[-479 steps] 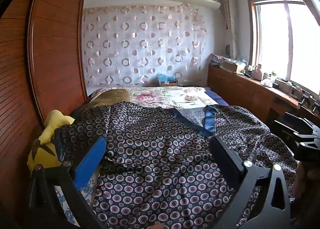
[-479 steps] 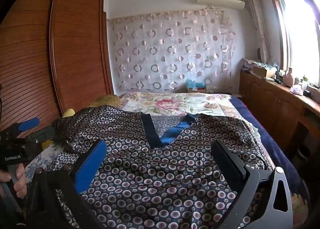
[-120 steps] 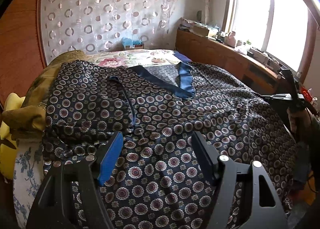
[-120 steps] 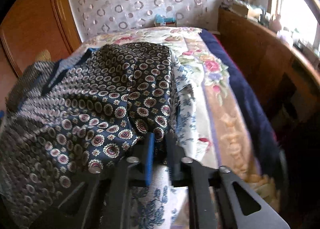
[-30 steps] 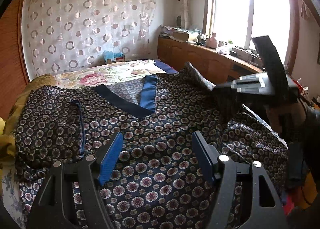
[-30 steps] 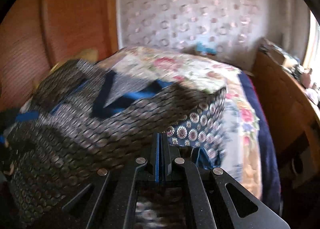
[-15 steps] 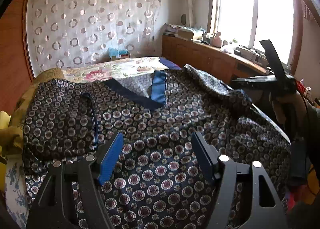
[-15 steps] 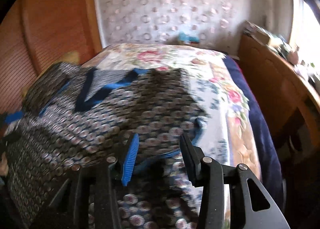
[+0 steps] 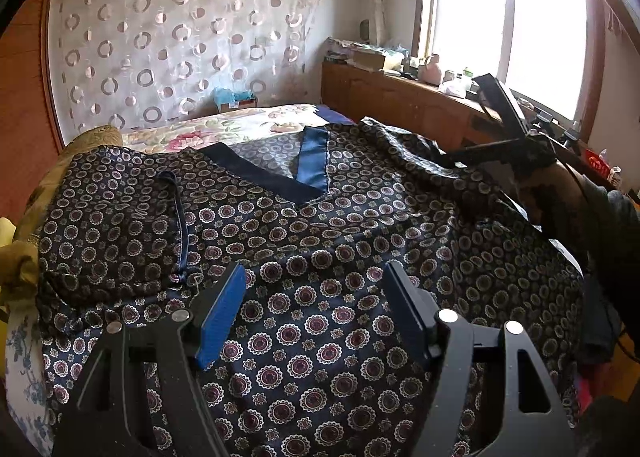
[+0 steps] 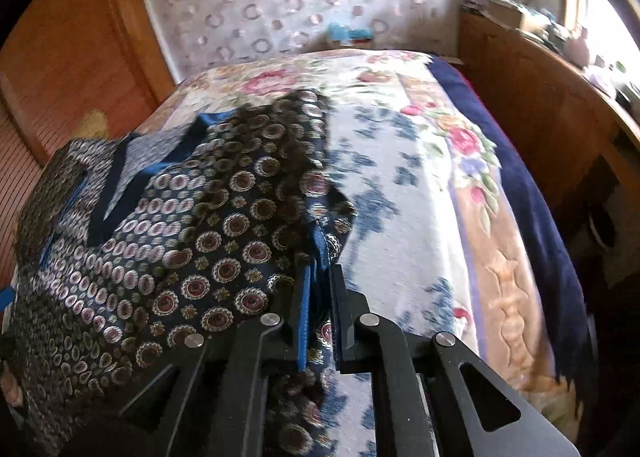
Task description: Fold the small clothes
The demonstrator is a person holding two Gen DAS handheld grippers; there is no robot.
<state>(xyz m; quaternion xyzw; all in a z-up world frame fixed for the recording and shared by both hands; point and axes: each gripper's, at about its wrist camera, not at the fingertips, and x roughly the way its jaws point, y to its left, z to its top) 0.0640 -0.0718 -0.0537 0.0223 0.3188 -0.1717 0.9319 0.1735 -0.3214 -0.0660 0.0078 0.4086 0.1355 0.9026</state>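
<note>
On the bed [image 10: 420,185], patterned top [image 9: 320,257] lies spread, V-neck up. R gripper [image 10: 318,297] jaws just closed, now pinching its sleeve edge; L gripper [image 9: 316,305] spread, hovering over the hem w/ nothing held. I'd carry the sleeve inward low, keep it taut, w/o dragging the body fabric.

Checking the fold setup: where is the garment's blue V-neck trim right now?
In the left wrist view, the blue V-neck trim lies upper centre on the patterned garment, beyond the open left gripper.
</note>
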